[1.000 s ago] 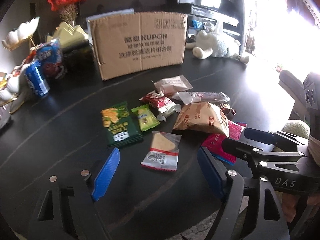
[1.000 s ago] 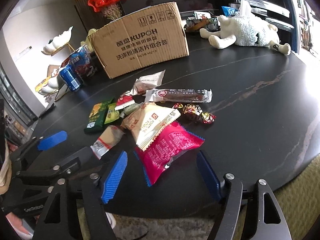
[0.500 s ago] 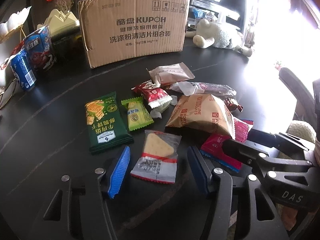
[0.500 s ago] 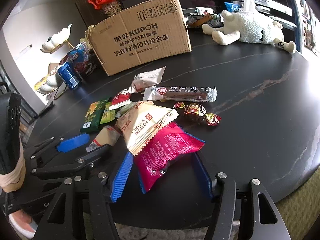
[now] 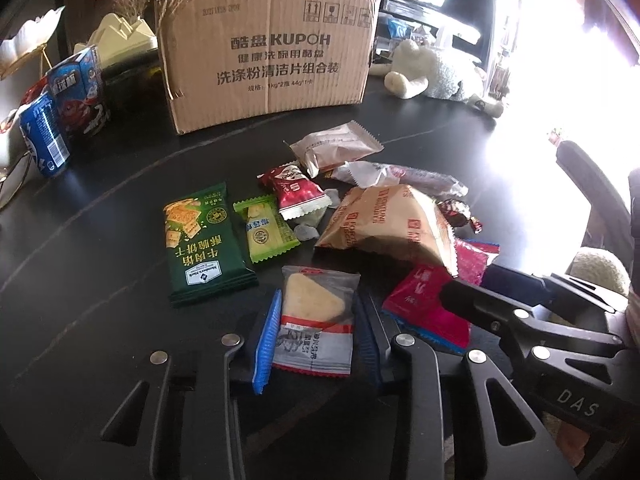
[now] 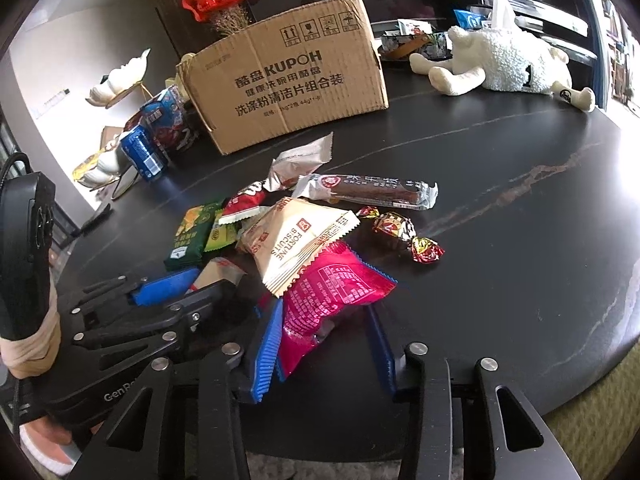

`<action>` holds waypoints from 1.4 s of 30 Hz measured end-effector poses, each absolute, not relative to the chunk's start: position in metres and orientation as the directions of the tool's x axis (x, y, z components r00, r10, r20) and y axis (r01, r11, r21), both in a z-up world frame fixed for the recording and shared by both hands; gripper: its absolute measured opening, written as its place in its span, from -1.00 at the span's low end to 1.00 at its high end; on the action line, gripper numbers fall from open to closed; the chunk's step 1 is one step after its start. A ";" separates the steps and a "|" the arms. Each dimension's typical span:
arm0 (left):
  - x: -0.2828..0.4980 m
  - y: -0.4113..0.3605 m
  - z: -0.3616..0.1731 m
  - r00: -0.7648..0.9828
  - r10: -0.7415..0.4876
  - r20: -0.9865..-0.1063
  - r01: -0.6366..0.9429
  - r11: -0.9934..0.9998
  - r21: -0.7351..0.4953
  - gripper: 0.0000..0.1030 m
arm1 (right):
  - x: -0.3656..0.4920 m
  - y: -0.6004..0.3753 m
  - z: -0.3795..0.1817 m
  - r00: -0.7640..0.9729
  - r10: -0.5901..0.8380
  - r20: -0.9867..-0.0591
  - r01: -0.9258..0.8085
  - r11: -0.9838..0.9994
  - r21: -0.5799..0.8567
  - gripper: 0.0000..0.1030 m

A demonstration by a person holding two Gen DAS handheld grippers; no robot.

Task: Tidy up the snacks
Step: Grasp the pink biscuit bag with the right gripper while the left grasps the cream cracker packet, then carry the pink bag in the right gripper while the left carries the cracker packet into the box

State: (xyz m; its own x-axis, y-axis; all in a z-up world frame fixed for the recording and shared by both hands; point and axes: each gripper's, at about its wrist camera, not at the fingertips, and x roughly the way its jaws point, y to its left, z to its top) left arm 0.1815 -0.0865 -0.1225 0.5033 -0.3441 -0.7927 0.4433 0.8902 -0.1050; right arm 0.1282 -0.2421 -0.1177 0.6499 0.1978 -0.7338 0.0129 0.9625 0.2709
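Several snack packets lie on a black table (image 6: 520, 216) in front of a cardboard box (image 5: 268, 52). My left gripper (image 5: 316, 340) has its blue pads closed against the sides of a clear cracker packet (image 5: 316, 312). My right gripper (image 6: 326, 352) has its pads closed on a pink packet (image 6: 328, 300), which lies partly under a tan biscuit bag (image 6: 300, 240). A dark green cracker pack (image 5: 200, 240), a light green packet (image 5: 264, 228), a red packet (image 5: 296, 190) and a long sausage stick (image 6: 368, 192) lie nearby.
A plush sheep (image 6: 508, 64) lies at the back right. A blue can (image 5: 42, 136) and a blue carton (image 5: 78, 92) stand left of the box. Two foil candies (image 6: 400, 232) lie right of the biscuit bag. The table's edge runs close in front of both grippers.
Both grippers moved forward and closed, the left around the clear cracker packet, the right around the pink packet.
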 end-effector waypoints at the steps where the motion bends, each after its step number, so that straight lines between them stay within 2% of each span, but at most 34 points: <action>1: 0.180 -0.086 -0.121 0.507 -0.346 -0.789 0.443 0.890 -0.106 -0.30 | 0.127 -0.242 -0.117 0.652 0.199 -0.732 0.011 0.962 0.271 -0.20; 22: 0.147 -0.084 -0.074 0.569 -0.386 -0.727 0.451 0.885 -0.117 -0.30 | 0.093 -0.247 -0.079 0.721 0.177 -0.669 0.011 0.964 0.267 -0.27; 42: 0.175 -0.074 0.002 0.670 -0.368 -0.645 0.419 0.904 -0.081 -0.30 | 0.134 -0.242 0.002 0.813 0.174 -0.556 -0.074 0.977 0.199 -0.27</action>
State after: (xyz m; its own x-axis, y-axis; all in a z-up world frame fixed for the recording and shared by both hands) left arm 0.1747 -0.0741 0.0024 0.6696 -0.3684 -0.6449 0.4194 0.9042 -0.0810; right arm 0.1341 -0.2421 0.0023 0.8128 0.1742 -0.5559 -0.0736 0.9773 0.1987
